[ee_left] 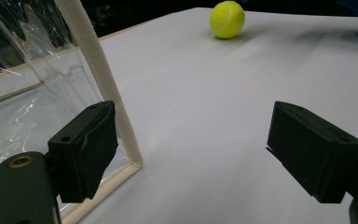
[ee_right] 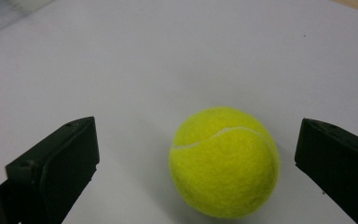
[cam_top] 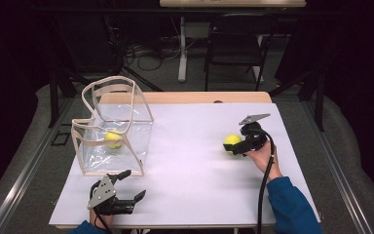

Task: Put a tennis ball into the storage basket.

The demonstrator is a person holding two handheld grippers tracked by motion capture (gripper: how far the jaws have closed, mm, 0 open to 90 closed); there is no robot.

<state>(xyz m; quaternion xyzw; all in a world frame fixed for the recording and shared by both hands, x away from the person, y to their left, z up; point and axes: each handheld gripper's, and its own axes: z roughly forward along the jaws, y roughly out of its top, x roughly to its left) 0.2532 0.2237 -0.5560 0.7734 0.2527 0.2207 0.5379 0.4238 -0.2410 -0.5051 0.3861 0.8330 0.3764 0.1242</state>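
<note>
From the high view I see my right gripper (cam_top: 237, 146) on the right side of the white table (cam_top: 195, 161), its jaws spread around a yellow tennis ball (cam_top: 232, 142) that rests on the surface — not yet clamped. My left gripper (cam_top: 131, 187) sits near the front edge, jaws wide and holding nothing, just in front of a clear plastic bag (cam_top: 114, 129) with cream trim that stands open on the left; a second ball (cam_top: 113, 139) lies inside it. In the left gripper view, my two jaws stand far apart, one right beside the bag's cream edge (ee_left: 100, 74), and the loose tennis ball (ee_left: 227, 19) shows well off across the table. In the right gripper view the ball (ee_right: 223, 161) sits between my spread jaws, nearer the right one, with a gap on both sides.
</note>
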